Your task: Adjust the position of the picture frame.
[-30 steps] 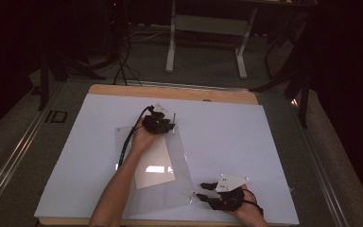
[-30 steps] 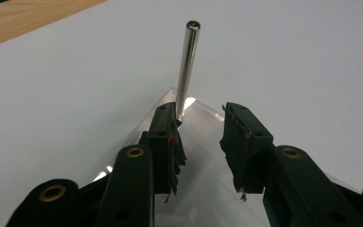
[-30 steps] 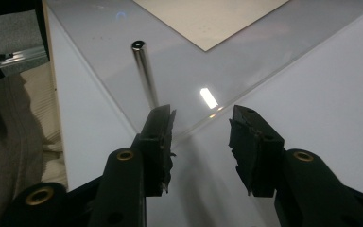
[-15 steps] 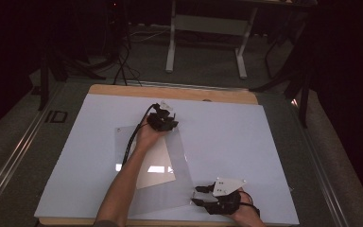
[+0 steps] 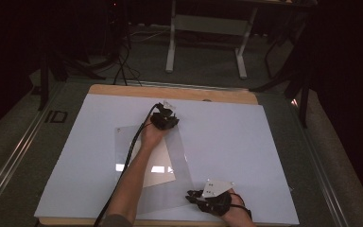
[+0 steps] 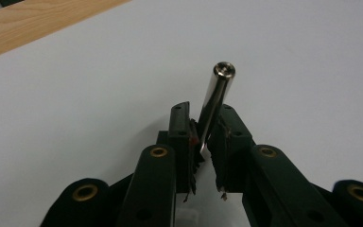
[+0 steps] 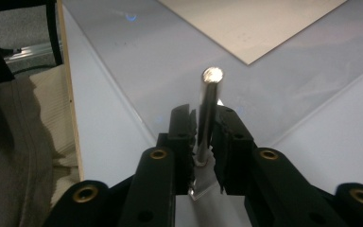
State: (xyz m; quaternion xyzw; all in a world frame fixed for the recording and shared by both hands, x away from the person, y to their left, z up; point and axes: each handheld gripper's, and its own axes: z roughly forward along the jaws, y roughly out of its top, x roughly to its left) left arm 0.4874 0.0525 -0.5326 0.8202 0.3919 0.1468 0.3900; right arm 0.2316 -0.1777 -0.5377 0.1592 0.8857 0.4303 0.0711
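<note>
Two grippers work on a white bench, each clamped on a small metal rod. The left gripper sits near the far middle of the bench, at the far right corner of a clear sheet that lies flat on the white surface. In the left gripper view the jaws have just been closing and now pinch the rod between the pads; it stands up out of the left gripper, tilted a little to the right, its round end cap facing the camera. White bench surface lies behind it, with a strip of wood edge at the top left.

The right gripper is at the near edge of the bench, at the near right corner of the clear sheet, with a grey plate on top. Its jaws have also just been closing, and in the right gripper view they grip a second rod that rises almost straight from the right gripper. The clear sheet spreads beyond that rod, and a cream paper lies under it farther off. In the high view the paper sits within the sheet, between the two hands.
</note>
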